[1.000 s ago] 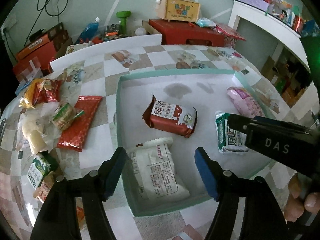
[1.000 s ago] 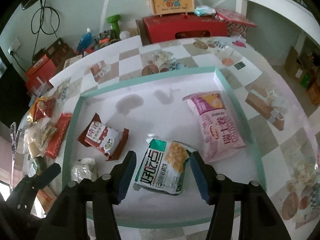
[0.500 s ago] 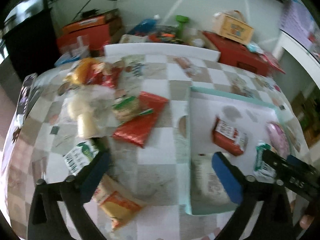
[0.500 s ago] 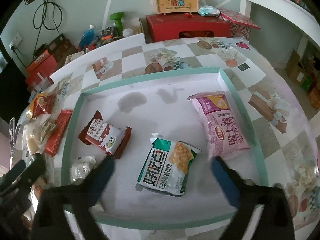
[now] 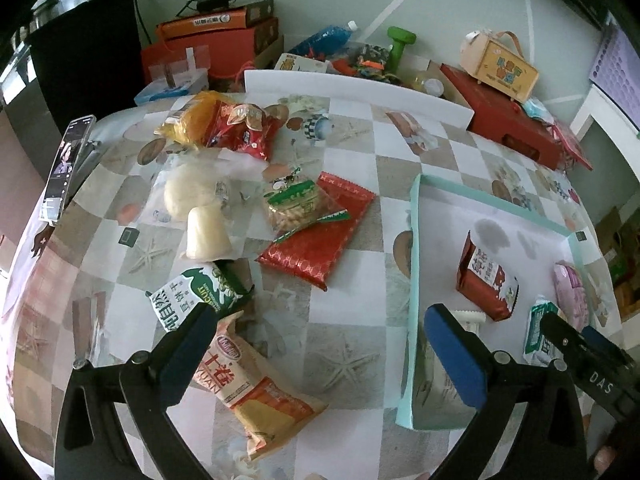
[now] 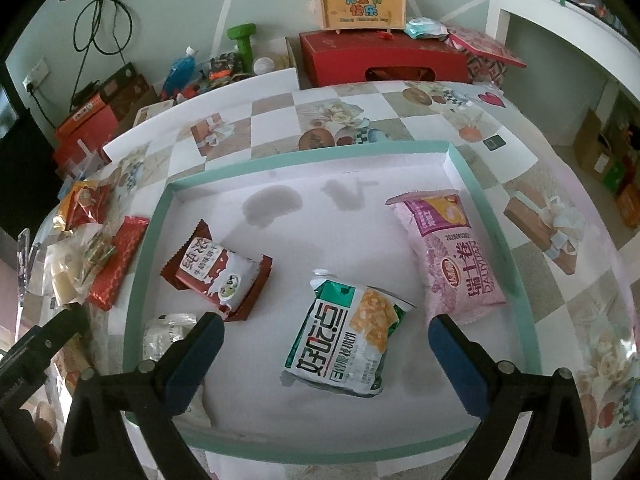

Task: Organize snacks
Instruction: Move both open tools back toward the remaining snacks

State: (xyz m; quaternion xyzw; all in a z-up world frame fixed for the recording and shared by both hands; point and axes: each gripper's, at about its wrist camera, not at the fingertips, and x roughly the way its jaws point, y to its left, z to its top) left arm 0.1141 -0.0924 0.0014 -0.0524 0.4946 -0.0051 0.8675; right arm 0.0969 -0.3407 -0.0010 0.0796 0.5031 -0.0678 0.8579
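A white tray with a teal rim (image 6: 490,216) holds a dark red packet (image 6: 218,270), a green-and-white packet (image 6: 344,340), a pink packet (image 6: 456,250) and a white packet (image 6: 168,334). My right gripper (image 6: 326,340) is open and empty, above the green-and-white packet. My left gripper (image 5: 316,332) is open and empty over the table left of the tray rim (image 5: 412,264). Loose snacks lie there: an orange packet (image 5: 256,388), a green packet (image 5: 196,298), a red packet (image 5: 320,226), a cookie pack (image 5: 298,204) and white buns (image 5: 202,216).
A phone (image 5: 66,168) leans at the table's left edge. Red and yellow snack bags (image 5: 224,126) lie at the far left of the table. Red boxes (image 6: 384,60), a yellow carry box (image 6: 362,4), a green dumbbell (image 6: 244,40) and a bottle stand behind the table.
My left gripper has swung left from over the tray to over the loose snacks and opened wider. My right gripper has opened wide and drawn back a little from the green-and-white packet.
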